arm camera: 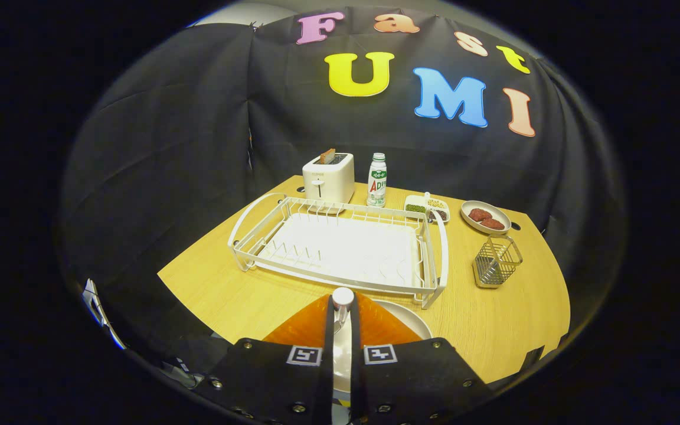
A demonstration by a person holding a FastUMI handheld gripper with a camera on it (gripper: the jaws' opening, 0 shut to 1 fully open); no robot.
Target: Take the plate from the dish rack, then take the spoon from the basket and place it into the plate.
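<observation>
Between claw (342,321) fingers: one spoon (342,298), gripped, over one plate (411,319); beyond, one rack (340,248), one basket (496,262).

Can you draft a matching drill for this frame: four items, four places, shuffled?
Items:
1. toaster
2. wire basket
3. spoon
4. plate

Places:
A. pinched between the gripper fingers
B. beside the bottle, behind the dish rack
C. standing apart, beside the rack's end
D. on the table under the spoon, in front of the rack

Pairs: 1-B, 2-C, 3-A, 4-D
</observation>
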